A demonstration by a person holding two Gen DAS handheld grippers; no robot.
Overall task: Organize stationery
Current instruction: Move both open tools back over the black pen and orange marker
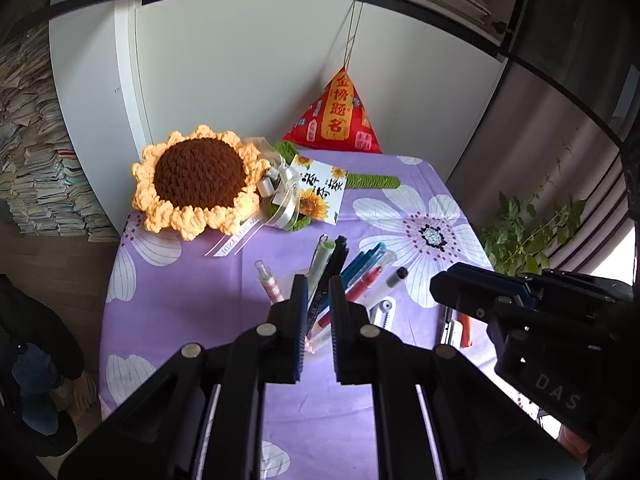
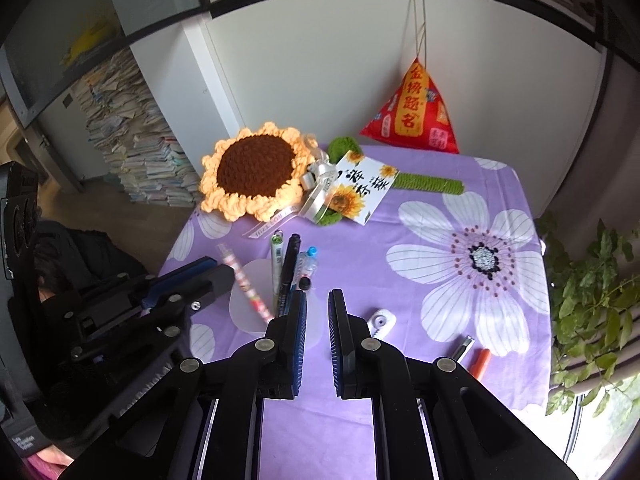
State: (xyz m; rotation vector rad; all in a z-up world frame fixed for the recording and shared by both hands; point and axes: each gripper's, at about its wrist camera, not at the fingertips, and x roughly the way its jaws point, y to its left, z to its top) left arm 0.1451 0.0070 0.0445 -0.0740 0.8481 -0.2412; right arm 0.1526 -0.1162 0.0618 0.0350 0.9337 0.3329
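A translucent pen cup (image 2: 250, 314) stands on the purple flowered tablecloth (image 2: 420, 288) and holds several pens (image 2: 288, 264). In the left wrist view the same pens (image 1: 360, 268) fan out just beyond my left gripper (image 1: 318, 280), which is shut and grips nothing. In the right wrist view the left gripper (image 2: 216, 274) hovers just left of the cup. My right gripper (image 2: 318, 296) is shut and bare, above the cloth beside the cup's right edge. A white correction tape (image 2: 382, 320) lies right of it. An orange pen (image 2: 480, 362) and a small metal-tipped item (image 2: 464, 346) lie further right.
A crochet sunflower (image 2: 254, 172) with ribbon and a greeting card (image 2: 360, 188) fills the table's back. A red pyramid pouch (image 2: 414, 116) hangs against the wall. A leafy plant (image 2: 588, 296) stands past the right edge. Stacked books (image 2: 132, 152) and a seated person (image 2: 60, 256) are at left.
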